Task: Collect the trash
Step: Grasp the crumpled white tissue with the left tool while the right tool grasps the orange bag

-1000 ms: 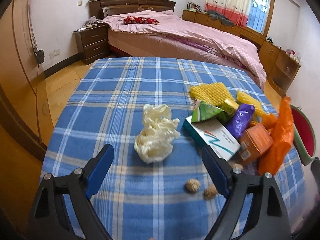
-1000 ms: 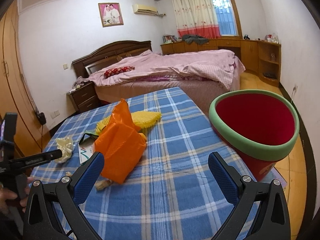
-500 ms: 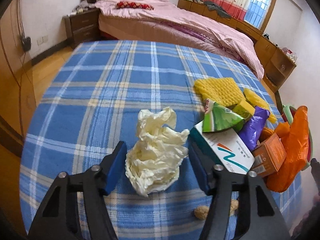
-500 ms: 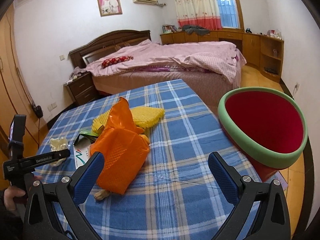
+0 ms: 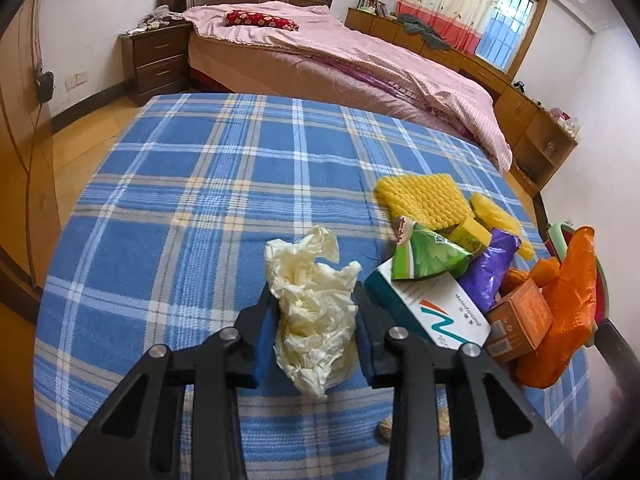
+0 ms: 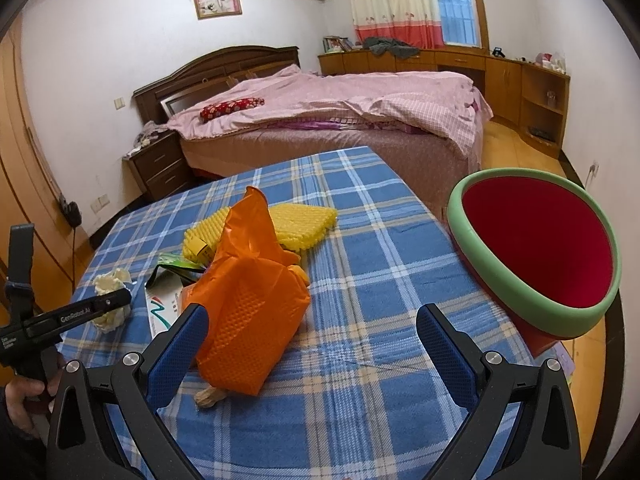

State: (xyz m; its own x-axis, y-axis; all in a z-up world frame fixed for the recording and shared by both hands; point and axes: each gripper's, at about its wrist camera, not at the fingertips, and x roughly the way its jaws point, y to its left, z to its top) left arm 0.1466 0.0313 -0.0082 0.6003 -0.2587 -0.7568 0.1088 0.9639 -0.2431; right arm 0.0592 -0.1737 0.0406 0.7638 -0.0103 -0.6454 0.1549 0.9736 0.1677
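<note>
The tissue wad [image 5: 314, 312], crumpled and cream-coloured, sits between the fingers of the left gripper [image 5: 316, 322], which are closed in on its sides and pinching it. It is near the table's [image 5: 200, 208] near-left part, and whether it has lifted off the cloth cannot be told. Gripping low on the bulk looks meant to keep the loose paper from slipping out.

Just right of the wad lies a white box [image 5: 432, 312], with a green packet [image 5: 424, 258] on top, a purple wrapper [image 5: 490, 268], an orange box [image 5: 518, 320], an orange bag [image 5: 568, 300] and yellow foam [image 5: 424, 196] beyond. Two small brown scraps [image 5: 386, 428] lie near the near edge.

The right gripper [image 6: 312, 344] hangs wide open and empty over the near edge, the orange bag just ahead of its left finger. The red bin [image 6: 536, 248] with a green rim stands off the table's right edge, mouth tilted toward the table, likely to catch what is carried over.

The left and far parts of the table are bare cloth; the way to the bin crosses the heap, so the wad probably needs lifting above it.
</note>
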